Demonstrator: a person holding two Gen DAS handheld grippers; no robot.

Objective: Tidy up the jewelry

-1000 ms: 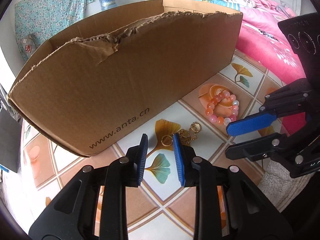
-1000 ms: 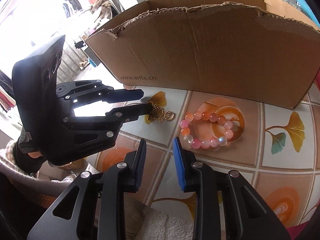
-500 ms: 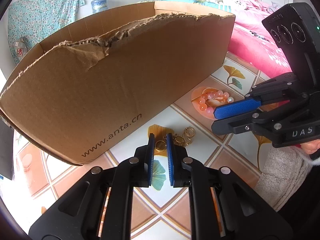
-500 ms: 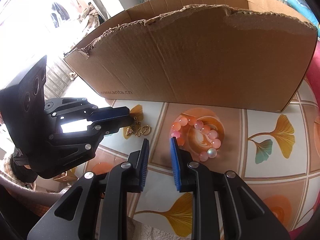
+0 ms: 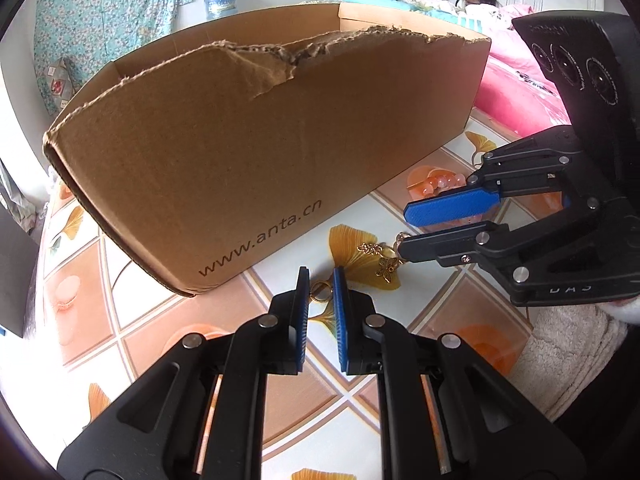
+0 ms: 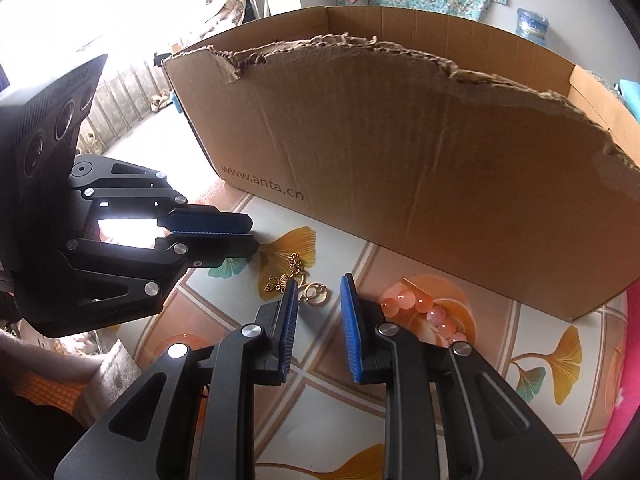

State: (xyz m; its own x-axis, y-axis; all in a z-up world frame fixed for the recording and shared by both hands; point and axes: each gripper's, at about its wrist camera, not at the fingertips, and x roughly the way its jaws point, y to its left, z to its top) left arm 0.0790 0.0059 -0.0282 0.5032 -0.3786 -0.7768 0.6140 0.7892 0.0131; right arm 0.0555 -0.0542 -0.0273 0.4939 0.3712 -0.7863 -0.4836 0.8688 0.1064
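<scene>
Two black grippers with blue pads

The left gripper [image 5: 320, 280] and right gripper [image 6: 319, 286] have shiny silver screws, round holes on their black boxes, and a fluffy cream sleeve [image 5: 568, 340] behind.

both wrist views look steeply down, close over the leaf-patterned tiled desk [image 5: 420, 304], sharing the torn brown cardboard box [image 6: 420, 168].

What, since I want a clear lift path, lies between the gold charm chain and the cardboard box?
Nothing: only bare tablecloth with a printed ginkgo leaf separates the gold charm chain from the cardboard box, in the right wrist view.
</scene>
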